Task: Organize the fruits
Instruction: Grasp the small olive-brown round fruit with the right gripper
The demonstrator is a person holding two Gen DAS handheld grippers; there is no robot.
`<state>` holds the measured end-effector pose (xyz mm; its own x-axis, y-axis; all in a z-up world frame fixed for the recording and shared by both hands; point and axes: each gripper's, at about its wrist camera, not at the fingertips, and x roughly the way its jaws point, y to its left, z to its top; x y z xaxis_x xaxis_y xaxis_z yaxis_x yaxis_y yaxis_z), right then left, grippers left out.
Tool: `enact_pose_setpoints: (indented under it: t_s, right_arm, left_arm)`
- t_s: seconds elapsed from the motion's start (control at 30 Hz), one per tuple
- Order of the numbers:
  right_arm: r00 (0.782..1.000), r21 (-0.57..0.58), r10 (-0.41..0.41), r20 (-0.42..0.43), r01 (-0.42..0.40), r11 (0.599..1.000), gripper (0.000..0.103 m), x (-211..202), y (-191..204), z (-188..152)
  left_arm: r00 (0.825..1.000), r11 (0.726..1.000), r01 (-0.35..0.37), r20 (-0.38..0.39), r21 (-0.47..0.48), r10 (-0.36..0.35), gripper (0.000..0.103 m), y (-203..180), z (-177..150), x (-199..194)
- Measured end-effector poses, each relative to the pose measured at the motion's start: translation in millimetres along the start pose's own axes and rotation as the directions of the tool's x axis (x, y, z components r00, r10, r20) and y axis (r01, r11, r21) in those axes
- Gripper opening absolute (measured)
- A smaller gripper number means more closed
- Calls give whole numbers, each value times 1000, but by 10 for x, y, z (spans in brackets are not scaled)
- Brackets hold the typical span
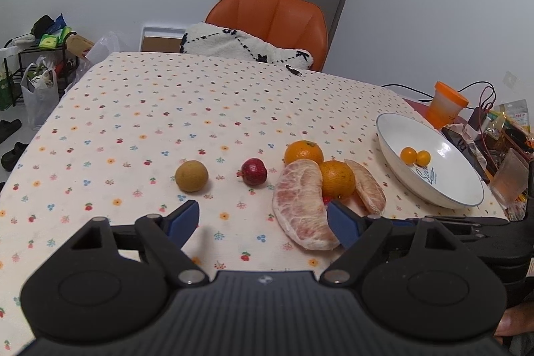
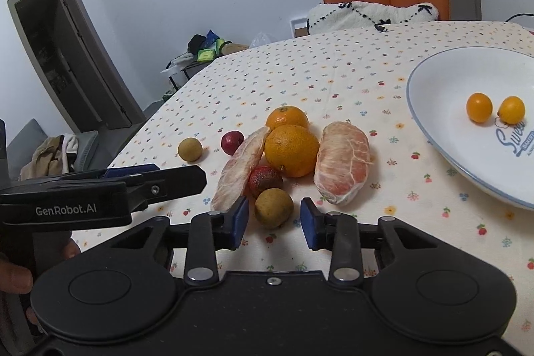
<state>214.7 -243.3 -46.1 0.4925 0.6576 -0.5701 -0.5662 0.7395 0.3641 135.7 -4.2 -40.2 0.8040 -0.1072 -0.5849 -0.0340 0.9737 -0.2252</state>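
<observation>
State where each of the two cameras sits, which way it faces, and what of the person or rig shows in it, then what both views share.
Left wrist: on the left gripper, low over the table, facing the orange chair; its open blue fingers show.
Right wrist: on the right gripper, facing the fruit pile, fingers open around a brown fruit; the left gripper and a hand show.
Shared: oranges, pomelo pieces, white plate, chair.

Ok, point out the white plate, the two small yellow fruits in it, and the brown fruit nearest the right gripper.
white plate (image 2: 434, 95): right wrist view, bare inner surface.
small yellow fruits (image 2: 479, 107): right wrist view, middle of the left one.
brown fruit (image 2: 273, 207): right wrist view, its centre.
</observation>
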Motion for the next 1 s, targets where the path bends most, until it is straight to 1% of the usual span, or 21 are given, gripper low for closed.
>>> enact_pose_setpoints:
  t_s: [0.03, 0.07, 0.1, 0.43, 0.67, 0.83, 0.9, 0.97, 1.0]
  right_arm:
    - [1000, -1, 2, 1, -2, 1000, 32, 5, 1, 0]
    - [1000, 0, 5, 0, -5, 1000, 25, 12, -1, 1]
    - [1000, 3, 8, -2, -8, 1000, 25, 15, -8, -1]
    - [1000, 0, 5, 5, -5, 1000, 24, -148, -77, -53]
    - [1000, 3, -23, 15, 23, 1000, 24, -242, -149, -64]
    - [999, 21, -37, 22, 36, 999, 24, -296, -214, -79]
    - [999, 25, -44, 25, 43, 999, 24, -314, -235, -79]
    - [999, 28, -48, 24, 48, 998, 24, -323, -253, -81]
    - [998, 29, -51, 23, 50, 998, 24, -324, -259, -81]
  left_arm:
    - [1000, 1000, 2, -3, 1, -2, 83, -9, 1, 7]
    - [1000, 1000, 7, -6, 3, -7, 83, -21, 2, 15]
    - [1000, 1000, 12, -9, 5, -12, 83, -36, 0, 22]
    - [999, 999, 25, -23, 20, -24, 82, -169, -5, 95]
    - [999, 999, 26, -40, 20, -25, 82, -252, -14, 198]
    - [997, 1000, 14, -77, 25, -12, 74, -278, -39, 285]
    - [997, 999, 7, -71, 41, -4, 74, -293, -60, 295]
    - [998, 998, -8, -67, 64, 12, 71, -319, -73, 306]
    - [998, 997, -18, -64, 75, 22, 65, -328, -78, 311]
